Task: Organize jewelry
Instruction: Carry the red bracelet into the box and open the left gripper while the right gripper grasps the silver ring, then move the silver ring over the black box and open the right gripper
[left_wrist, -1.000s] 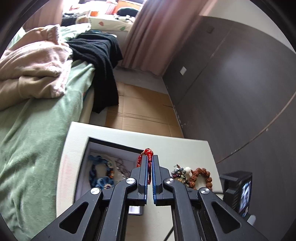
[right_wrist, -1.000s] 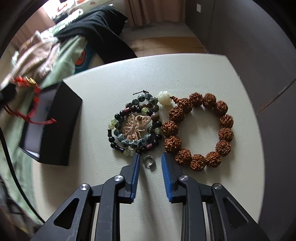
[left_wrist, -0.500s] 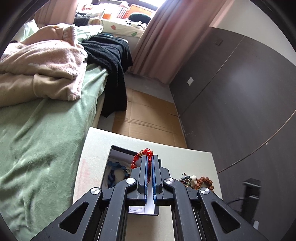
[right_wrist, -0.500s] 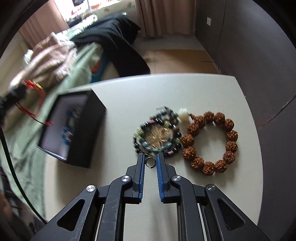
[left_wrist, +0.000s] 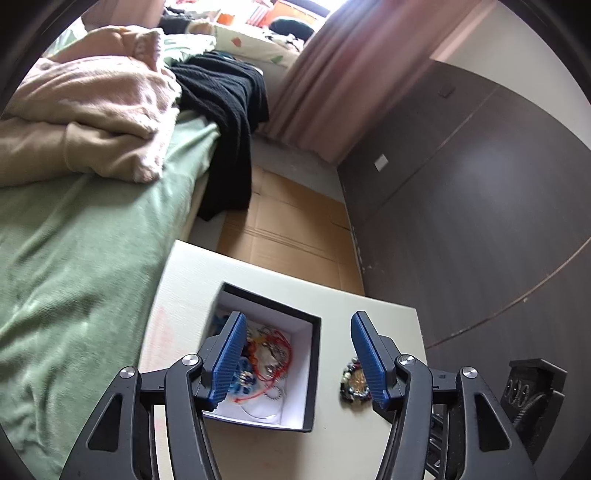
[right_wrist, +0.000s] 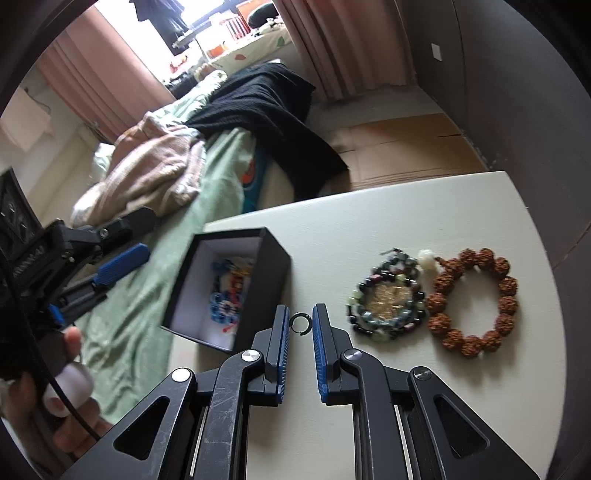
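Right gripper (right_wrist: 300, 325) pinches the small ring (right_wrist: 300, 322) between its fingertips, above the table (right_wrist: 424, 221); the open box (right_wrist: 271, 266) lies just left and ahead of it, nearer than the empty, spread left gripper (left_wrist: 298, 354) over that box.

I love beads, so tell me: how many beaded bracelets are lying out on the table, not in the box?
2: a mixed dark and green bead bracelet near the table's middle, and a chunky brown bead bracelet touching it on the right. More jewelry lies tangled inside the black box.
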